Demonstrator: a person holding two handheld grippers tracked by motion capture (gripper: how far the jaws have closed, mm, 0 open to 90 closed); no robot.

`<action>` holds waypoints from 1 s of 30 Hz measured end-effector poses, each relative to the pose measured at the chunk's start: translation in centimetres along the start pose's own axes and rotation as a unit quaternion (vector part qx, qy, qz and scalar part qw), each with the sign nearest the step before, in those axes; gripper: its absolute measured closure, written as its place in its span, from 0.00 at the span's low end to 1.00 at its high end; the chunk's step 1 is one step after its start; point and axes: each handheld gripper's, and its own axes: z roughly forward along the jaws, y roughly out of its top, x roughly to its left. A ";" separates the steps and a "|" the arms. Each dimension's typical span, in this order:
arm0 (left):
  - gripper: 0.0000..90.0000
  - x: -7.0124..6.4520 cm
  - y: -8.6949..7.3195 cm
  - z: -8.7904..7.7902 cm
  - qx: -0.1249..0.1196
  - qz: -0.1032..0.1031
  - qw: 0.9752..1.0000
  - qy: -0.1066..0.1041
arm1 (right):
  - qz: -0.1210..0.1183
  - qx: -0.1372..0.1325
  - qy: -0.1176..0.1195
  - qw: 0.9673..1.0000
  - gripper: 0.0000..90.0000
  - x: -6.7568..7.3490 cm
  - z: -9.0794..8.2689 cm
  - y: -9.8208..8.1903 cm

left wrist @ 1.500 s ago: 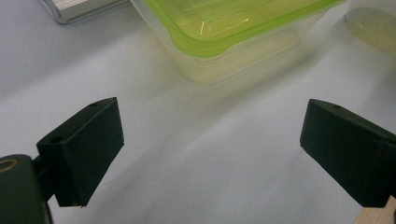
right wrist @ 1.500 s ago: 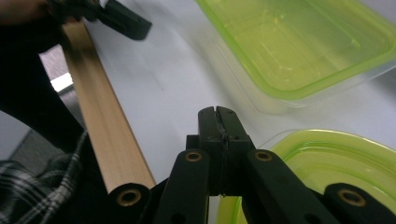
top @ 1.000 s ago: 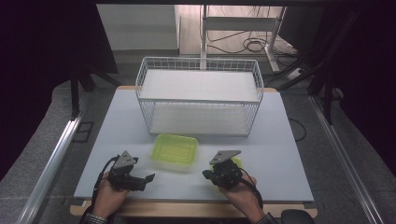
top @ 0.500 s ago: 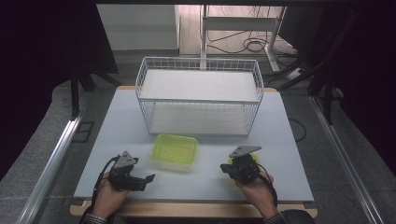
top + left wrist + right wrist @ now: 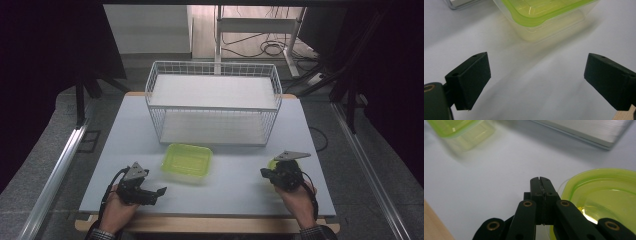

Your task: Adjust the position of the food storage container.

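Observation:
A clear box with a lime-green lid (image 5: 187,161) sits at the table's front middle; it also shows in the left gripper view (image 5: 541,15) and the right gripper view (image 5: 454,130). My left gripper (image 5: 159,192) rests at the front left, its jaws wide open (image 5: 536,82) and aimed at the box, with bare table between them. My right gripper (image 5: 265,173) is at the front right, jaws pressed together (image 5: 540,180) with nothing visible between the pads. A second green-rimmed clear container (image 5: 604,195) lies just beside those jaws, partly hidden behind the gripper (image 5: 272,163) in the high view.
A white wire basket (image 5: 212,107) with a flat metal floor (image 5: 586,132) stands across the back half of the grey table (image 5: 235,190). The table's wooden front edge (image 5: 210,225) runs under both wrists. Cables and desk legs lie on the floor beyond the table.
My right gripper has slid to the right along the front of the table, away from the lidded box, with its jaws still together. The left gripper has stayed put.

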 end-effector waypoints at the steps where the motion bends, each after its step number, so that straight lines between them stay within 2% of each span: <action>1: 0.08 0.0 0.0 0.0 0.000 0.000 1.000 0.000 | 0.000 0.000 0.000 1.000 0.99 0.0 0.0 0.0; 2: 0.08 0.0 0.0 0.0 0.001 0.001 1.000 0.000 | 0.006 -0.003 -0.007 1.000 0.99 -0.7 -0.2 -0.1; 5: 0.08 -0.1 0.1 0.0 0.006 0.003 1.000 0.003 | 0.013 -0.005 -0.015 1.000 0.99 -1.3 -0.4 -0.2; 6: 0.09 -0.3 0.1 0.0 0.010 0.006 1.000 0.007 | 0.018 -0.011 -0.019 1.000 0.99 -2.0 -0.7 -0.4; 8: 0.09 -0.3 0.2 0.0 0.012 0.008 1.000 0.010 | 0.021 -0.013 -0.021 0.999 0.99 -2.3 -0.8 -0.4; 9: 0.10 -0.4 0.2 0.0 0.015 0.010 1.000 0.012 | 0.030 -0.017 -0.031 0.999 0.99 -3.1 -1.0 -0.6; 12: 0.11 -0.6 0.4 0.0 0.026 0.014 0.999 0.017 | 0.039 -0.024 -0.040 0.998 0.99 -3.7 -1.3 -0.8; 16: 0.12 -0.5 0.5 -0.3 0.018 0.009 1.000 0.018 | 0.036 -0.031 -0.040 0.998 0.99 -3.5 -1.5 -0.7; 19: 0.21 -0.1 0.7 -0.6 0.007 0.005 1.000 0.015 | 0.015 -0.040 -0.039 0.998 0.99 -2.9 -1.5 -0.5; 20: 0.21 0.0 0.7 -0.8 0.005 0.005 1.000 0.016 | 0.015 -0.040 -0.039 0.998 0.99 -2.9 -1.5 -0.5; 21: 0.30 0.7 0.9 -1.0 -0.003 0.005 1.000 0.020 | 0.005 -0.043 -0.032 0.999 0.99 -2.6 -1.4 -0.5; 22: 0.35 0.7 0.9 -1.0 -0.003 0.005 1.000 0.020 | -0.003 -0.045 -0.027 0.999 0.99 -2.4 -1.4 -0.4; 23: 0.35 1.0 1.0 -1.0 -0.005 0.003 1.000 0.021 | -0.003 -0.045 -0.027 0.999 0.99 -2.4 -1.4 -0.4; 24: 0.45 1.8 1.2 -0.9 -0.004 -0.003 1.000 0.026 | -0.010 -0.048 -0.014 0.999 0.99 -2.1 -1.3 -0.4; 25: 0.50 1.8 1.2 -0.9 -0.004 -0.003 1.000 0.026 | -0.010 -0.048 -0.014 0.999 0.99 -2.1 -1.3 -0.4; 26: 0.50 2.1 1.3 -0.8 -0.003 -0.005 1.000 0.029 | -0.013 -0.051 -0.003 0.999 0.99 -2.0 -1.2 -0.3; 28: 0.59 2.7 1.5 -0.5 0.004 -0.011 0.999 0.034 | -0.019 -0.053 0.016 0.998 0.99 -1.8 -1.0 -0.3; 29: 0.66 3.0 1.5 -0.3 0.008 -0.013 0.999 0.036 | -0.020 -0.057 0.041 0.997 0.99 -1.7 -0.9 -0.2; 30: 0.66 3.3 1.6 -0.1 0.012 -0.013 0.999 0.039 | -0.020 -0.057 0.041 0.997 0.99 -1.7 -0.9 -0.2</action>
